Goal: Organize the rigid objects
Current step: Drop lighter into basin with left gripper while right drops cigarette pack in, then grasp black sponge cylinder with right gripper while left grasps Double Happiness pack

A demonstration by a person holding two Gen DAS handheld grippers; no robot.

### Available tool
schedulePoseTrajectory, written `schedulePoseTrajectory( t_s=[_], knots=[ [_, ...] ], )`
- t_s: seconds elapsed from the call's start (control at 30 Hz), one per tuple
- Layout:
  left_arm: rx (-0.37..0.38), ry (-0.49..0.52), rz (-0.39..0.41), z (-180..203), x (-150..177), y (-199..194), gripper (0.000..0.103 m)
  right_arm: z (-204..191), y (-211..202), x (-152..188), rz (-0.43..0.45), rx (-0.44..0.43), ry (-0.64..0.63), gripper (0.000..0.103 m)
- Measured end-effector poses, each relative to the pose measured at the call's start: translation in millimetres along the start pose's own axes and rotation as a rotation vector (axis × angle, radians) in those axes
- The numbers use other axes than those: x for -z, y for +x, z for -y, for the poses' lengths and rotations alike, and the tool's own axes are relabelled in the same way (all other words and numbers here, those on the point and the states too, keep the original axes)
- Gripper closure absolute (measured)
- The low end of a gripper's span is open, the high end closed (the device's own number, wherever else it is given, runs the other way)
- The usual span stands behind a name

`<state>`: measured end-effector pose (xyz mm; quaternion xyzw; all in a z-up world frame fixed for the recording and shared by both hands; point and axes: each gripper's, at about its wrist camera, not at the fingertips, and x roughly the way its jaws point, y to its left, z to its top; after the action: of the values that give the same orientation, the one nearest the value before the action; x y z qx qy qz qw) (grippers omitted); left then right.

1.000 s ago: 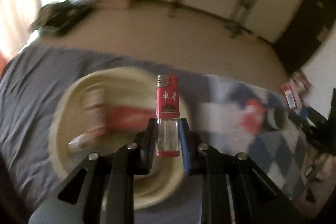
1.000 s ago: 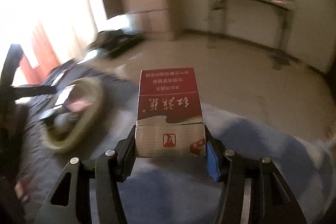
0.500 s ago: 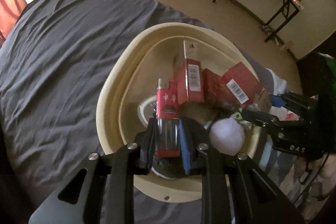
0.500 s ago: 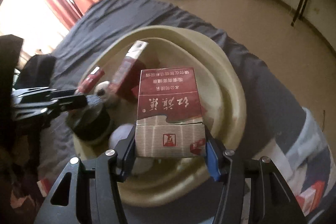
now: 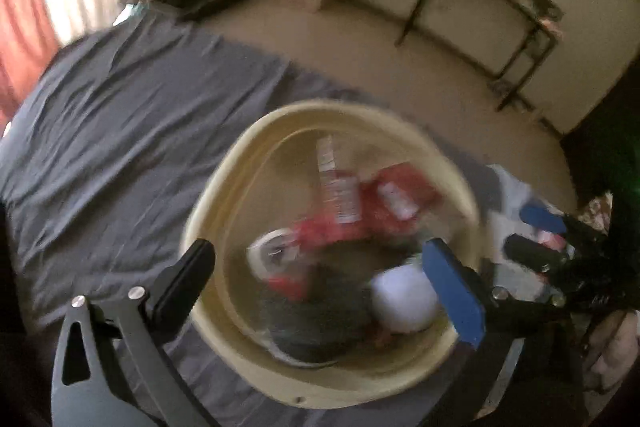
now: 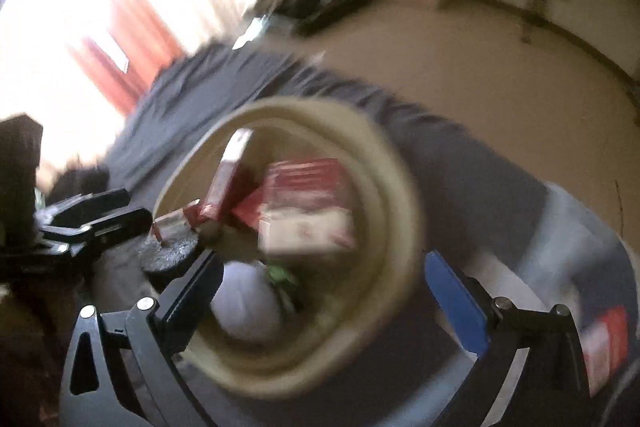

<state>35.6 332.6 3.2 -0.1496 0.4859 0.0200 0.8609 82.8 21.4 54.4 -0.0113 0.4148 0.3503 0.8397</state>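
A cream plastic basin sits on a grey bedsheet, crowded with red cigarette packs, a white ball and what seems a red lighter, though blur hampers certainty. Both the left gripper and right gripper tilt downward over it, their jaws having just opened wide with nothing clamped.

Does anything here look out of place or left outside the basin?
Yes. One red-and-white pack lies on the bed cover, outside the cream basin where the other red packs are piled. Inside, the packs lie tilted across each other, not stacked neatly. The blur hides finer detail.
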Motion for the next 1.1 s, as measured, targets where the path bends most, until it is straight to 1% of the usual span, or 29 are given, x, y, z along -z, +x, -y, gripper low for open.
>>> schedulePoseTrajectory(
  t_s=[0.03,0.07,0.1,0.13,0.17,0.2,0.23,0.27,0.3,0.37,0.4,0.43,0.47,0.53,0.6,0.63,0.67,0.7,0.73,0.77,0.8,0.9,0.93,0.97,1.03,1.07,1.1],
  knots=[
    [0.012,0.023,0.043,10,2,-7,0.0,17,-17,11,0.038,0.031,0.031,0.0],
    [0.036,0.052,0.046,21,3,-10,0.0,36,-33,26,0.063,0.091,0.054,0.0],
    [0.047,0.077,0.037,31,4,-9,0.0,59,-51,43,0.085,0.171,0.073,0.0],
    [0.046,0.105,0.027,43,6,-9,0.0,78,-64,58,0.101,0.229,0.088,0.0],
    [0.049,0.15,0.014,62,9,-8,0.0,108,-83,79,0.122,0.315,0.12,0.0],
    [0.068,0.186,0.008,79,12,-7,0.0,129,-96,94,0.136,0.373,0.154,0.0],
    [0.09,0.22,0.002,97,15,-4,0.0,147,-106,109,0.148,0.414,0.193,0.0],
    [0.109,0.255,-0.005,117,18,1,0.0,166,-116,123,0.153,0.436,0.234,0.0],
    [0.125,0.284,-0.014,134,22,5,0.0,187,-123,140,0.132,0.436,0.291,0.0],
    [0.156,0.356,-0.042,179,34,23,0.0,212,-124,162,0.073,0.401,0.392,0.0],
    [0.17,0.378,-0.05,196,40,32,0.0,216,-125,166,0.072,0.393,0.402,0.0],
    [0.193,0.411,-0.068,218,50,44,0.0,217,-127,170,0.076,0.393,0.385,0.0],
    [0.205,0.435,-0.083,232,55,50,0.0,217,-127,171,0.077,0.397,0.352,0.0],
    [0.215,0.503,-0.113,268,70,69,0.0,214,-124,171,0.063,0.401,0.291,0.0],
    [0.236,0.553,-0.115,300,79,82,0.0,210,-124,166,0.058,0.401,0.255,0.0],
    [0.247,0.577,-0.101,314,84,88,0.0,210,-124,166,0.062,0.407,0.258,0.0],
    [0.248,0.59,-0.091,320,86,92,0.0,212,-126,163,0.072,0.397,0.272,0.004],
    [0.236,0.609,-0.095,331,89,100,0.0,216,-125,161,0.077,0.412,0.29,0.004],
    [0.215,0.612,-0.105,338,89,109,0.0,222,-125,158,0.076,0.402,0.31,0.0],
    [0.202,0.609,-0.108,342,87,114,0.0,228,-125,155,0.083,0.355,0.33,0.0],
    [0.2,0.6,-0.109,344,85,118,0.0,230,-125,153,0.09,0.339,0.336,0.0],
    [0.226,0.584,-0.112,347,80,124,0.0,230,-123,140,0.098,0.333,0.288,0.0],
    [0.241,0.596,-0.123,349,80,127,0.001,229,-120,137,0.096,0.327,0.277,0.0],
    [0.238,0.609,-0.132,351,80,131,0.001,227,-116,133,0.088,0.319,0.261,0.0],
    [0.226,0.639,-0.152,352,82,138,0.002,226,-110,129,0.086,0.331,0.247,0.0],
    [0.219,0.647,-0.153,353,83,141,0.006,226,-107,126,0.085,0.332,0.249,0.0],
    [0.214,0.651,-0.142,354,84,141,0.015,227,-102,124,0.079,0.316,0.259,0.0]
  ],
)
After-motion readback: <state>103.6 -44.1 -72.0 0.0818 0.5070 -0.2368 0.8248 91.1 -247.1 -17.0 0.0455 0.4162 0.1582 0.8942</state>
